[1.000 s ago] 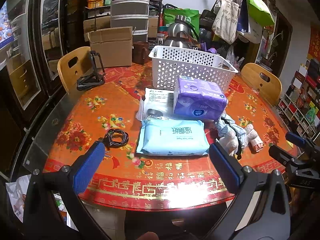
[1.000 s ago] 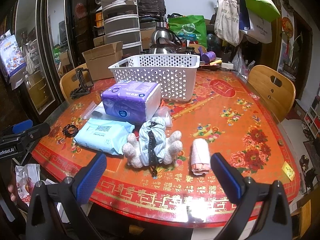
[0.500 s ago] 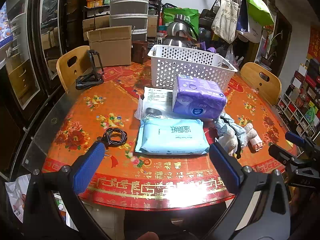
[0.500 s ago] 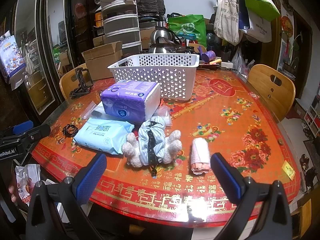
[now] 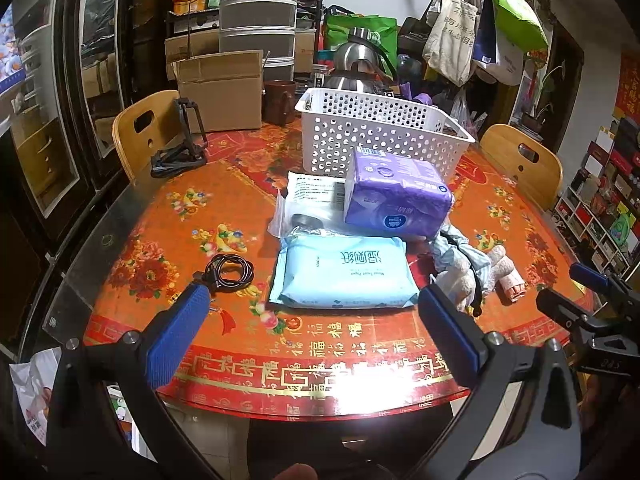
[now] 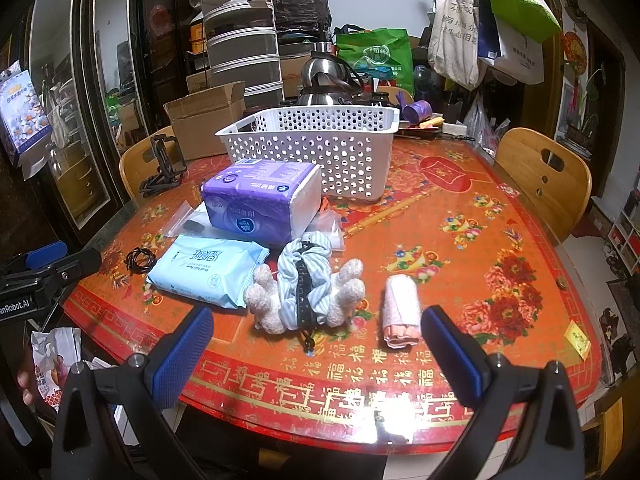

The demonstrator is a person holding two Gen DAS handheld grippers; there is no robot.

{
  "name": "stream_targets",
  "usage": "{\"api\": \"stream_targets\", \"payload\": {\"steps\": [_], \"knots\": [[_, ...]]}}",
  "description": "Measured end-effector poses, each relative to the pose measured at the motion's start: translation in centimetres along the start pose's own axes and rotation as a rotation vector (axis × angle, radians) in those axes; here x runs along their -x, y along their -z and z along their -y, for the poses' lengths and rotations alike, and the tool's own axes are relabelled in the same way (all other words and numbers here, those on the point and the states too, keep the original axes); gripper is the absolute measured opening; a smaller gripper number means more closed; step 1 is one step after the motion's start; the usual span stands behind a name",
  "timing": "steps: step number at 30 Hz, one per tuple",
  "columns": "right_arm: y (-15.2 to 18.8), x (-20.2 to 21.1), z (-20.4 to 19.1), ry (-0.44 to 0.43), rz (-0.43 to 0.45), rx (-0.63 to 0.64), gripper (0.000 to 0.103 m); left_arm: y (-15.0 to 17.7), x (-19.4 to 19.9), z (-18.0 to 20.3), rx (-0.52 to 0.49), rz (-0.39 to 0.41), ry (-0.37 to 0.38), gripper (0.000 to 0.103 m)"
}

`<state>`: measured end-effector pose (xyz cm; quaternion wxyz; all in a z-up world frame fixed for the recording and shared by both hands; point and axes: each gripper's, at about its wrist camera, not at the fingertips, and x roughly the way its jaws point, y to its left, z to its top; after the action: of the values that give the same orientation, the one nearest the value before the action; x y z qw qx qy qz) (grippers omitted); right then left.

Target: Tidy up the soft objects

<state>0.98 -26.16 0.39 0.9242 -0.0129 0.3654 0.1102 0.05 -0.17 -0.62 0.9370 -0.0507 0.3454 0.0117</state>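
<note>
basket point(image 6: 320, 148) interior — hidden by its wall | clear pouch point(image 5: 310, 200) — partly under purple pack point(image 5: 396, 200)

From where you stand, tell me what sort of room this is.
Most likely a cluttered home dining room: a round table with a red floral cover, curved wooden chairs around it, a steel kettle and stacked grey plastic drawers behind.

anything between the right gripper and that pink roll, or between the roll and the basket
Nothing visible blocks either. The right gripper hangs open over the table's near edge, with bare tablecloth up to the pink roll. From the roll to the white basket the tablecloth is also bare; the plush toy and purple pack lie off to the left.
</note>
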Motion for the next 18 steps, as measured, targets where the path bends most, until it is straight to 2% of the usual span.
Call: {"api": "stream_targets", "payload": {"steps": [18], "knots": [[0.10,-0.19,0.03,-0.001,-0.004,-0.003,0.103,0.25,-0.17,-0.12,-0.003,0.000,0.000,0.103]]}}
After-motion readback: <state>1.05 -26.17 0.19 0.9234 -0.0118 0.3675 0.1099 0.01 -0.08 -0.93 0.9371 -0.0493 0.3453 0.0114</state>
